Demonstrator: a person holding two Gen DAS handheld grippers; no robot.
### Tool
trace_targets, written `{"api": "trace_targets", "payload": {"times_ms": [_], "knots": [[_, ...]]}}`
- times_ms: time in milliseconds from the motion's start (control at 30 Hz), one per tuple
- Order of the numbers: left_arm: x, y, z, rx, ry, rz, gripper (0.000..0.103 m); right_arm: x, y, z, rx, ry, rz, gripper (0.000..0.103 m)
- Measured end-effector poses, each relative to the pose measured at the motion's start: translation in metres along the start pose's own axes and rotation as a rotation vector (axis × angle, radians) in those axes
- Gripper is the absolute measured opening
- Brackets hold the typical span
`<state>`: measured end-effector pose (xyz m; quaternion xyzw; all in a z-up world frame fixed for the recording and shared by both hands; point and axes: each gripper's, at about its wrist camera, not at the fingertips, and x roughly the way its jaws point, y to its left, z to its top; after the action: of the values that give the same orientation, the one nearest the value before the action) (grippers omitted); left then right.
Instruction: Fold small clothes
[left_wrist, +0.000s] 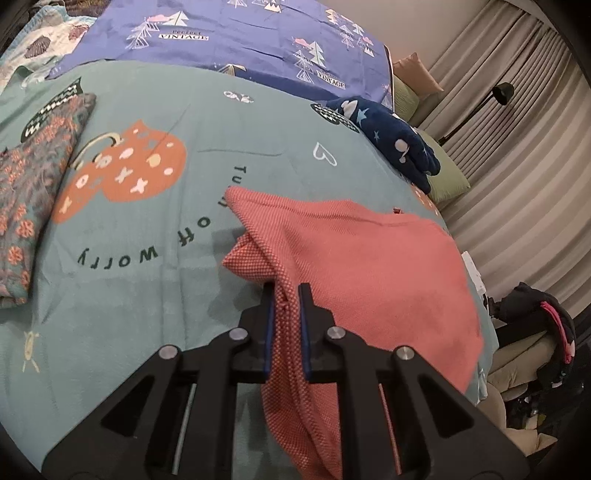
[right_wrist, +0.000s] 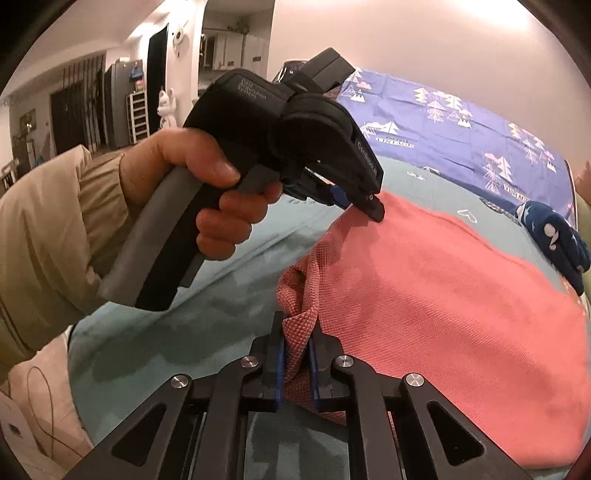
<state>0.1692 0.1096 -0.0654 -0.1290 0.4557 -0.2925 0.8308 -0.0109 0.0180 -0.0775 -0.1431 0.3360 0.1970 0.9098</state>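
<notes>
A: Left claw (left_wrist: 286, 291)?
B: Pinched tight on an edge of the pink cloth (left_wrist: 369, 258); cloth spread over the teal bedspread (left_wrist: 147, 295), near right side.
A: Right claw (right_wrist: 297, 321)?
B: Clamped on a bunched fold of the same cloth; navy starred garment (right_wrist: 557, 236) lies far right.

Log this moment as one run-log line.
left tongs: shut on pink garment | right tongs: shut on pink garment | bed: garment unfolded

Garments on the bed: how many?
3. Pink garment near, held by both tongs; floral one folded at left; navy starred one far right. More may lie out of view.
</notes>
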Motion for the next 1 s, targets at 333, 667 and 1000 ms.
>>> {"api": "trace_targets", "payload": {"times_ms": [333, 667, 1000], "knots": [[-0.012, -0.036, 0.014, 0.045, -0.016, 0.053, 0.013, -0.033, -0.04, 0.002, 0.161, -0.06, 0.07, 0.009], [-0.011, -0.097, 0.029, 0.128, -0.035, 0.111, 0.013, -0.077, -0.081, -0.013, 0.296, -0.149, 0.096, 0.009], [0.018, -0.17, 0.041, 0.214, -0.013, 0.134, 0.012, -0.114, -0.144, -0.038, 0.456, -0.208, 0.084, 0.009]]}}
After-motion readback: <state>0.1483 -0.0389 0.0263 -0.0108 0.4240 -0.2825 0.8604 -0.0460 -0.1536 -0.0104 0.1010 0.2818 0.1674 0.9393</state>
